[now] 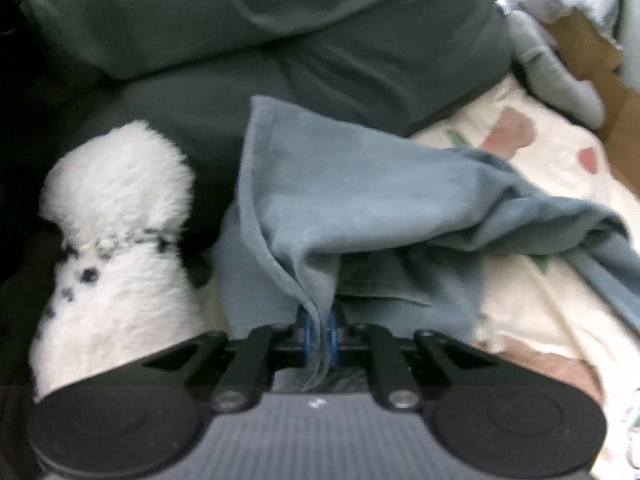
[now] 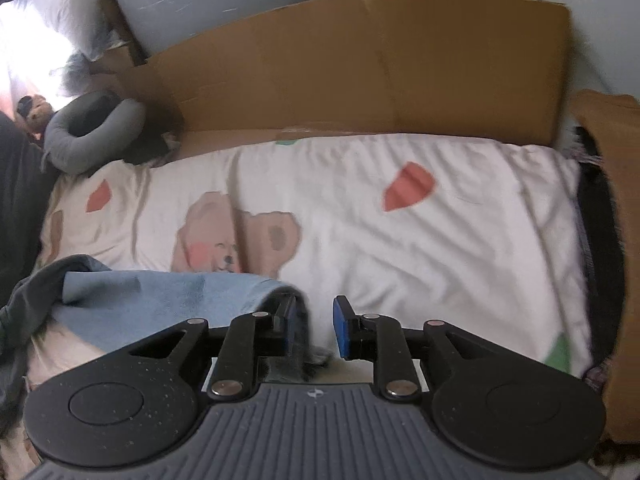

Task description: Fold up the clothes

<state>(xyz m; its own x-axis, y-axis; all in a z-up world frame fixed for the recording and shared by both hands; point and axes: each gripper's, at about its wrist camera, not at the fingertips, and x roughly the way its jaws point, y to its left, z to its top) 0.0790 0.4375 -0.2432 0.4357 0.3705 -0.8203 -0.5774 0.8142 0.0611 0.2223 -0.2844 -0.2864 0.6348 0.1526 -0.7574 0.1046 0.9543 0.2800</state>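
Blue-grey garment [image 1: 352, 200] lies crumpled on the printed bedsheet [image 2: 440, 240], no fold finished. Left gripper [image 1: 320, 330] pinches its near edge; right gripper [image 2: 316, 326] stands parted, fabric loose against one pad. Folding has barely begun.

Rumpled blue-grey garment [image 1: 340, 192] lies bunched on the bedsheet [image 2: 440, 240].

Blurred throughout; blue cloth [image 1: 360, 208] cut off at four o'clock, its pinched edge perhaps hiding left gripper [image 1: 320, 330] pads.
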